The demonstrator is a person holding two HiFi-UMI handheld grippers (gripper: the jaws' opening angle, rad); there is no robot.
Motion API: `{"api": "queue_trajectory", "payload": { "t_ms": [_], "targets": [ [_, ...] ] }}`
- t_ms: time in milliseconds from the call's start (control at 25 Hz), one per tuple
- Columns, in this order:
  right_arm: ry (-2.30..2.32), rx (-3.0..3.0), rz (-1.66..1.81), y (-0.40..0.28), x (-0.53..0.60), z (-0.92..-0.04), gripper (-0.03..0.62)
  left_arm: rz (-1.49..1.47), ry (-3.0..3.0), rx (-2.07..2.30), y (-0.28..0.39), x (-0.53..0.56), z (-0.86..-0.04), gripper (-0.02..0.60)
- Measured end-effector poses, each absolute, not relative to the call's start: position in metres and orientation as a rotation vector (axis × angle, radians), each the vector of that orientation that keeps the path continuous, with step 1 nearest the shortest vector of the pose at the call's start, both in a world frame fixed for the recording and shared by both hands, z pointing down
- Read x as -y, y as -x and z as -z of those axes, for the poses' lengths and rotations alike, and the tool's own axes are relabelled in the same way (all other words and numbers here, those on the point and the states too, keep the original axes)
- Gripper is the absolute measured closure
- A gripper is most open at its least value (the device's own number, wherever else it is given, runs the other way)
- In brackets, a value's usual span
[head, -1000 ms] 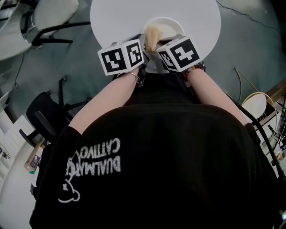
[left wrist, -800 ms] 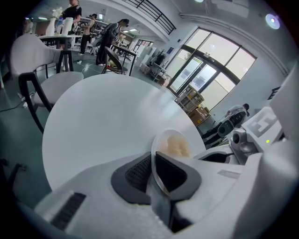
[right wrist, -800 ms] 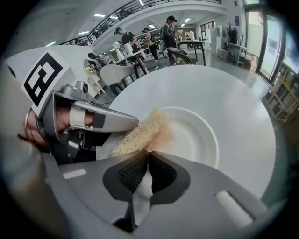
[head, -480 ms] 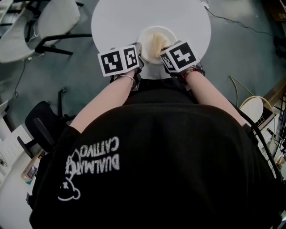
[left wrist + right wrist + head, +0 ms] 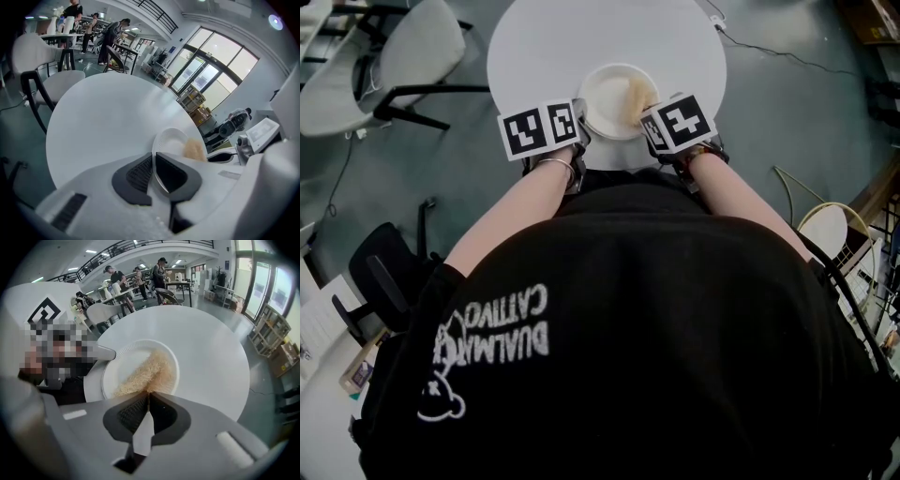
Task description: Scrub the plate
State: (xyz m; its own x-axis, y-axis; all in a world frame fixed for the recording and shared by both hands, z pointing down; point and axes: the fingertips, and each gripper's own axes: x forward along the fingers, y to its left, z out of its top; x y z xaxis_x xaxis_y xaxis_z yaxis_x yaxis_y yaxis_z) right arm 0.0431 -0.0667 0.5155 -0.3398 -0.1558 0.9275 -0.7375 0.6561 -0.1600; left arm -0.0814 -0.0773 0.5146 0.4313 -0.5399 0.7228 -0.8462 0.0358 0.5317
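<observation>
A: Where is the plate [image 5: 602, 89]?

B: On the round white counter [image 5: 544, 47], close to its near edge; the left gripper [image 5: 578, 127] has it by the near-left rim.

A: How firmly?

B: In the left gripper view the jaws of that gripper [image 5: 153, 159] are drawn almost together, with the thin rim pinched between the pads.

A: And the right gripper [image 5: 647, 112]?

B: At the plate's right side; the right gripper view shows that gripper [image 5: 149, 397] clamped on a tan, fibrous scrubber [image 5: 147, 371]; the scrubber lies across the right half of the plate [image 5: 119, 373], touching it.

A: What can't you see?

B: From the head view, both pairs of jaws sit under the marker cubes [image 5: 539, 128]; the plate's near rim is covered by the grippers; the person's black shirt [image 5: 628, 328] fills the lower picture and hides the counter's near edge.

A: And from the gripper views?

B: In the left one only the far part of the plate [image 5: 171, 138] and a tuft of scrubber [image 5: 193, 149] rise above the gripper's body; in the right one the plate's near rim is behind the gripper, and how deep the fibres go between the pads I cannot tell.

A: Anything else?

B: A chair [image 5: 412, 47] at the far left, cut off by the picture's edge; people [image 5: 161, 273] far off, too small to make out.
</observation>
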Motion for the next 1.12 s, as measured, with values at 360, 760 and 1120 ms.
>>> {"api": "queue_trajectory", "payload": {
  "t_ms": [360,760,1120],
  "targets": [
    [-0.811,1.822,-0.638,-0.077,0.066,-0.514,0.569,-0.306,-1.593,1.248,0.081,0.073,-0.512,0.555],
    [-0.905,1.805,-0.65,-0.091,0.069,-0.504,0.571,-0.256,-1.559,1.245,0.08,0.066,-0.515,0.557],
    [-0.951,1.854,-0.62,-0.08,0.088,-0.479,0.571,-0.233,-1.547,1.239,0.081,0.066,-0.517,0.557]
  ]
}}
